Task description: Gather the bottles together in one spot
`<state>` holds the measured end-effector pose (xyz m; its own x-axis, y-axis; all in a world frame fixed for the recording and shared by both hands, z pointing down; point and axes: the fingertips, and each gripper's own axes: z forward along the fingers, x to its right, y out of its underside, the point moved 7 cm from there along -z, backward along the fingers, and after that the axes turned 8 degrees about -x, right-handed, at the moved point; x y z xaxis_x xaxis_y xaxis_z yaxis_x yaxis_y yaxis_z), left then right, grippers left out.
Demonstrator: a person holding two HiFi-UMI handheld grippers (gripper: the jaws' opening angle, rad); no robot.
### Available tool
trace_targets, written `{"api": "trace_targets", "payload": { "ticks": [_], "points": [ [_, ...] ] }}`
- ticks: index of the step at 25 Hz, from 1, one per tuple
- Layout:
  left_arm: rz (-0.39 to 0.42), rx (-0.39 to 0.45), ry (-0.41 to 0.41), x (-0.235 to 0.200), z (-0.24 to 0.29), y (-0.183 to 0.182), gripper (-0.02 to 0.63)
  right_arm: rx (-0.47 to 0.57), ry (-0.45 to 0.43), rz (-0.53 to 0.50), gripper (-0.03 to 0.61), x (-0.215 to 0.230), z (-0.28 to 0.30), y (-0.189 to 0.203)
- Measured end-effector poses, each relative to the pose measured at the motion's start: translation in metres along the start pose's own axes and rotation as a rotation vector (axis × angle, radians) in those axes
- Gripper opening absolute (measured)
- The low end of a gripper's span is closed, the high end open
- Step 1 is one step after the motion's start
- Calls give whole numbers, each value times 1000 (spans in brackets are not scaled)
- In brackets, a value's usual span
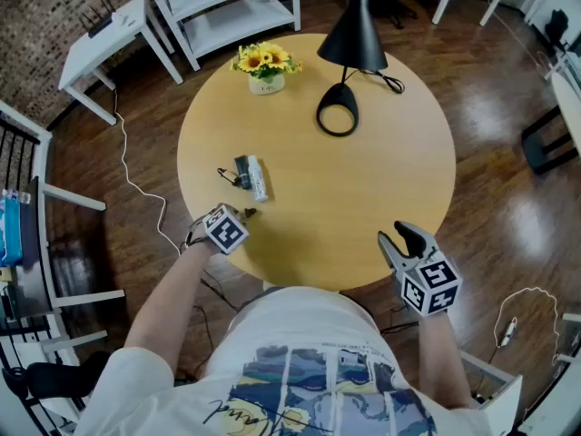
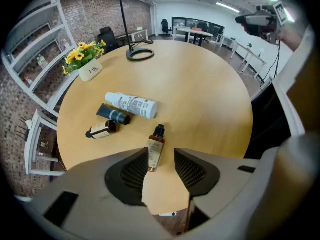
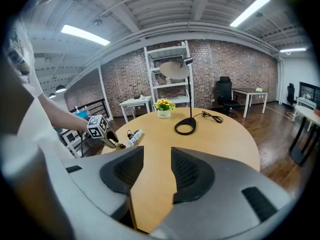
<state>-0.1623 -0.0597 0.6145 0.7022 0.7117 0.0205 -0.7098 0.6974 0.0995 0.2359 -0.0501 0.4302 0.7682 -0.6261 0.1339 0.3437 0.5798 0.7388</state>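
On the round wooden table (image 1: 363, 189) a white bottle (image 2: 131, 105), a dark tube (image 2: 114, 114) and a small amber bottle (image 2: 101, 130) lie side by side. A taller amber bottle (image 2: 156, 151) with a black cap lies just in front of them. Its base sits between the jaws of my left gripper (image 2: 161, 166), against the left pad, with bare table showing beside the right pad. In the head view that gripper (image 1: 238, 218) points steeply down at the table's near left edge. My right gripper (image 1: 399, 241) hovers open and empty at the near right edge.
A pot of yellow flowers (image 1: 265, 66) and a black lamp (image 1: 349, 53) with a ring base (image 1: 338, 116) stand at the far side of the table. A white shelf unit (image 1: 227, 7) and a white side table (image 1: 104, 44) stand beyond it. A cable (image 1: 136, 184) trails on the floor at left.
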Motion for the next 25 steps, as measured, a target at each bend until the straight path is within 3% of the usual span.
{"api": "trace_targets", "payload": {
  "ticks": [3, 8, 16, 20, 25],
  "points": [
    [58, -15, -53, -18, 7, -5, 143, -3, -5, -10, 189, -11, 13, -7],
    [110, -48, -61, -32, 24, -3, 144, -20, 11, -14, 189, -22, 17, -10],
    [111, 63, -57, -36, 17, -7, 138, -53, 22, -26, 189, -32, 26, -8],
    [23, 207, 61, -24, -8, -7, 137, -66, -34, -95, 189, -37, 32, -19],
    [-98, 534, 289, 2, -65, -34, 137, -49, -141, -195, 189, -42, 37, -52]
  ]
}}
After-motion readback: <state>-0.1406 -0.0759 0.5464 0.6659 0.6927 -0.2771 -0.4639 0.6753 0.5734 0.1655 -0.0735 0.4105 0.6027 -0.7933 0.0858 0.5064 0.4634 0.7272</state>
